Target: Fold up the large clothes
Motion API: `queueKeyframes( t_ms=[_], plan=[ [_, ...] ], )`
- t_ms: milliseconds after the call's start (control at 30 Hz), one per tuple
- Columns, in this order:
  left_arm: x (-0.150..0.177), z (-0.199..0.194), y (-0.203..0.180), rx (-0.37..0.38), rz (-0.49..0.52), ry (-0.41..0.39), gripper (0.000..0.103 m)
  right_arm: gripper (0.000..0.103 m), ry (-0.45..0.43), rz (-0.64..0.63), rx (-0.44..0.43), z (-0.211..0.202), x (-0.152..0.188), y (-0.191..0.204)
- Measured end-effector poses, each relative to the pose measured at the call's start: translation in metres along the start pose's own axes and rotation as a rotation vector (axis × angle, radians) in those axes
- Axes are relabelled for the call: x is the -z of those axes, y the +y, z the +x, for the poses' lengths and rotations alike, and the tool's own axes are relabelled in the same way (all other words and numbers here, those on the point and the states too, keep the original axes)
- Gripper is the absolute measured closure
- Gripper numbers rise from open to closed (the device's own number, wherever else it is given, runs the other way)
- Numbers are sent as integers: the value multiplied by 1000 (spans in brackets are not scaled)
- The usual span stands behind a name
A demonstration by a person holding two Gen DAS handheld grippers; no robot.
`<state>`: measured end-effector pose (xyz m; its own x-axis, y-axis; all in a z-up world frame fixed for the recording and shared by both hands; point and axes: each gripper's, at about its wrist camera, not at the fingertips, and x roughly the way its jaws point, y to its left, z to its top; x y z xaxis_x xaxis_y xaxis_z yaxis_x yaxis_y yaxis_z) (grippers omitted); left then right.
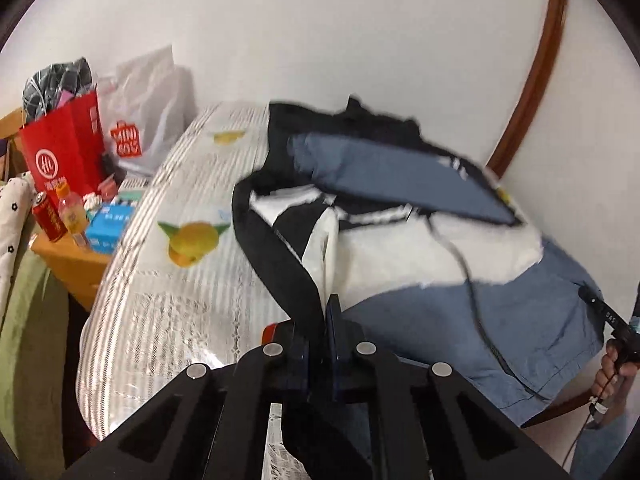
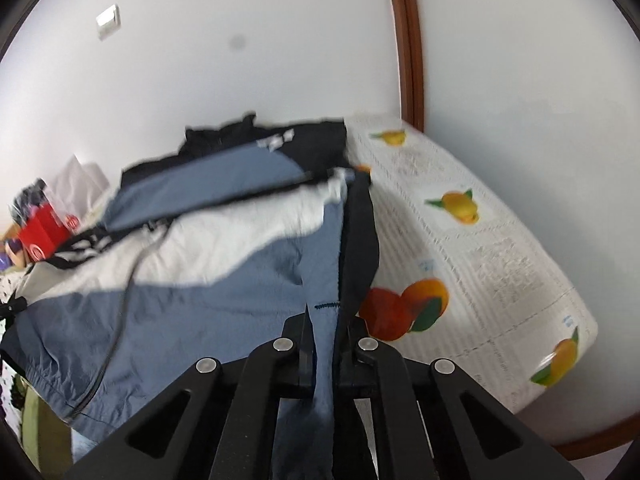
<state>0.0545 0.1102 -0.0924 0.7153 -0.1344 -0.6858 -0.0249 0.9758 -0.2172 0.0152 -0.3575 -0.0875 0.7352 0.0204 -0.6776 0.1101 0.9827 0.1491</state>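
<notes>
A large jacket point(image 1: 480, 304) in blue, white and black lies on a table under a fruit-print cloth point(image 1: 168, 280). My left gripper point(image 1: 325, 312) is shut on the jacket's black edge strip point(image 1: 280, 256), which rises taut from its jaws. In the right wrist view the same jacket point(image 2: 180, 304) spreads to the left, and my right gripper point(image 2: 325, 320) is shut on a blue fold beside its black hem point(image 2: 360, 240). The right gripper's tip point(image 1: 604, 316) and a hand point(image 1: 610, 368) show at the far right of the left wrist view. Both views are blurred.
A red paper bag point(image 1: 64, 148), a white plastic bag point(image 1: 152, 116), a bottle point(image 1: 72, 216), a red can point(image 1: 48, 216) and a blue box point(image 1: 108, 224) crowd a wooden side table at the left. A white wall and a brown wooden frame point(image 1: 536, 80) stand behind the table.
</notes>
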Motion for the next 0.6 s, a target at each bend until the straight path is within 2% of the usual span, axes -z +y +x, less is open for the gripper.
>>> queueKeyframes(
  t_ms=[200,367,600],
  plan=[
    [-25,-15,-3,4,15,-91,96,99,-105,31,-39,-28,-28,0],
    [-59,-6,-8,25,-5,-118,96,99,-136,50,-50,-20,-61,5],
    [-105,9,-17,-4,1,-179,96,99,-174,53,-48,-2,-112,22]
  ],
)
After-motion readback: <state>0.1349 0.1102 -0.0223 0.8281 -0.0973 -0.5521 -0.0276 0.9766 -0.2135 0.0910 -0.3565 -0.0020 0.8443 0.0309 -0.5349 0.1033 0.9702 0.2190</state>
